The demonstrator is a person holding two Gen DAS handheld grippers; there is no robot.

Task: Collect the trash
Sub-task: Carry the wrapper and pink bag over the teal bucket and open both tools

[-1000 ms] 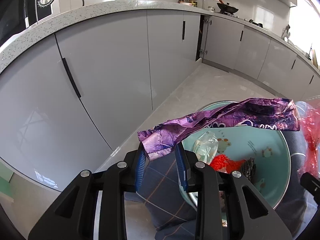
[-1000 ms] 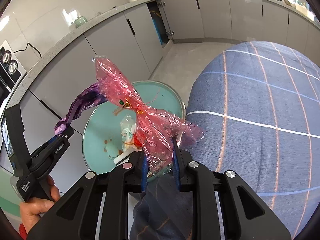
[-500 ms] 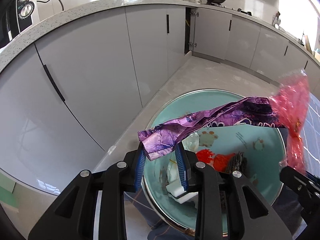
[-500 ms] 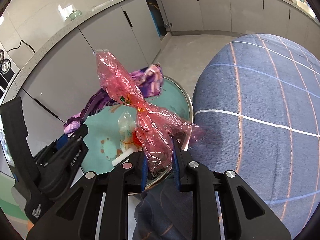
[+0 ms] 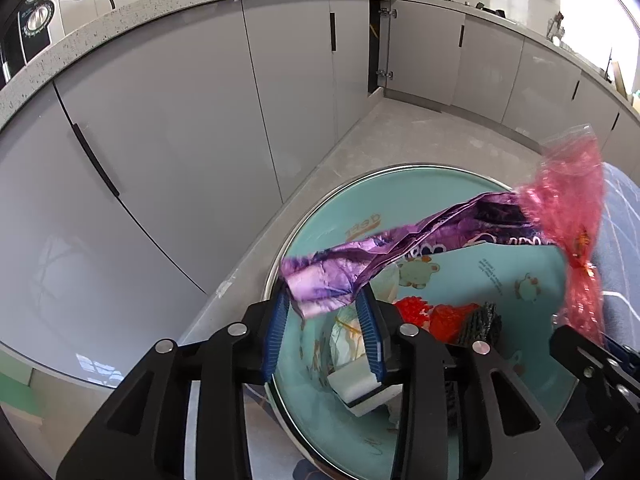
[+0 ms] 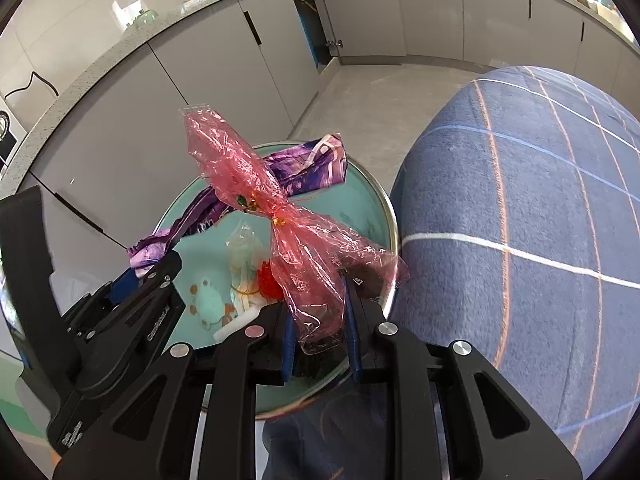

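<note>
Two wrappers [image 6: 256,184] above the bin [image 6: 372,196], blanket [image 6: 520,220] right.

Little print is legible. The teal bin [image 5: 472,200] shows orange lettering on its inner wall, reversed and unreadable, plus fine print at right, too small. The purple wrapper [image 5: 400,248] bears partial white letters; the left gripper [image 6: 158,322] carries undecipherable white branding.

Right gripper [image 6: 318,334] pinching red cellophane [image 6: 280,216], teal bin [image 6: 372,208]
</note>
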